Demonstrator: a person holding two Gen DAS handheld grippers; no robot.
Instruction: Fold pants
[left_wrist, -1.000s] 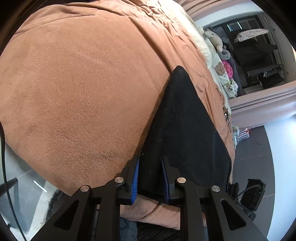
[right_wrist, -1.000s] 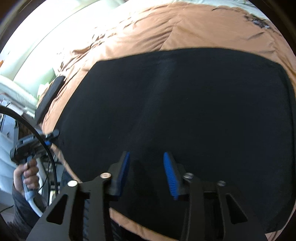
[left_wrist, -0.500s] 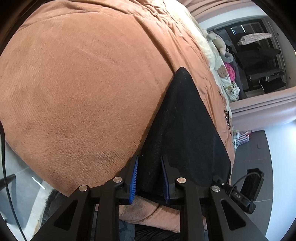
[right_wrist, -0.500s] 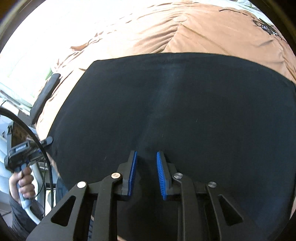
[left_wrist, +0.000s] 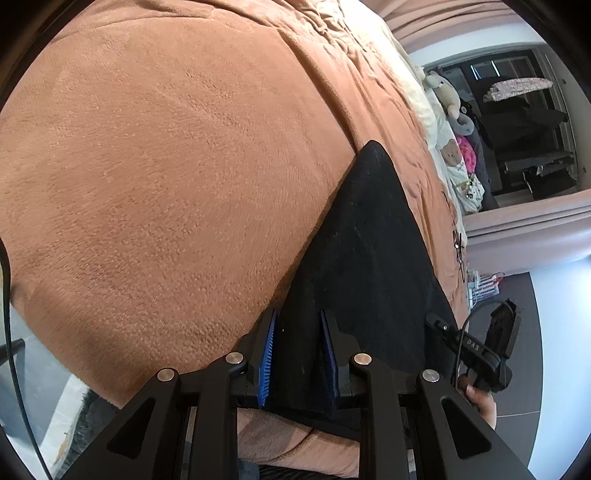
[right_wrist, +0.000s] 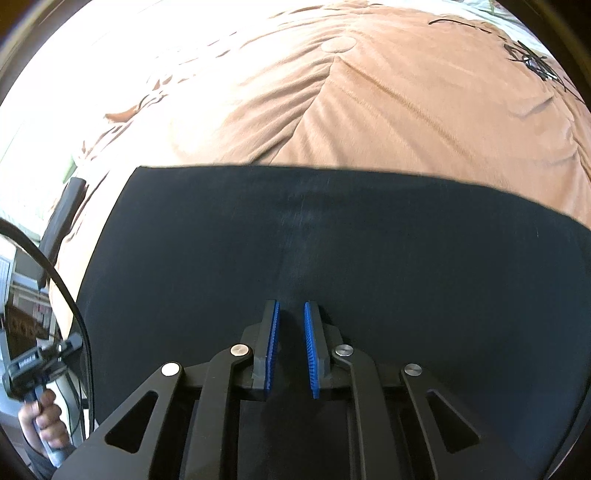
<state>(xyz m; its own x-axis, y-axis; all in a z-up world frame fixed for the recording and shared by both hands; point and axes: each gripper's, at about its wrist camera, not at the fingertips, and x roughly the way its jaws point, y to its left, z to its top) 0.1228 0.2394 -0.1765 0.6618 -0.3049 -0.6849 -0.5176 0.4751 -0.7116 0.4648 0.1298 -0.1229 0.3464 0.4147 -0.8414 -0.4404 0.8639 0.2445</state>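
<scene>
The black pants (right_wrist: 332, 258) lie as a wide flat panel on the brown blanket (right_wrist: 369, 103). In the left wrist view the pants (left_wrist: 369, 266) show as a dark wedge that runs away from me. My left gripper (left_wrist: 298, 328) is shut on the near corner of the pants, with cloth between its blue pads. My right gripper (right_wrist: 291, 317) is shut on the near edge of the pants, its pads close together with cloth between them. The pants' near edge is hidden under both grippers.
The brown blanket (left_wrist: 166, 166) covers the bed. Stuffed toys (left_wrist: 452, 122) and pillows lie at the far end. The bed's near edge drops to a grey floor (left_wrist: 554, 332). The other hand-held gripper shows in each view (left_wrist: 480, 354), (right_wrist: 37, 365).
My right gripper has closed from open onto the pants' near edge and drawn it back, so more blanket shows beyond the far edge. The left gripper stays shut on its corner.
</scene>
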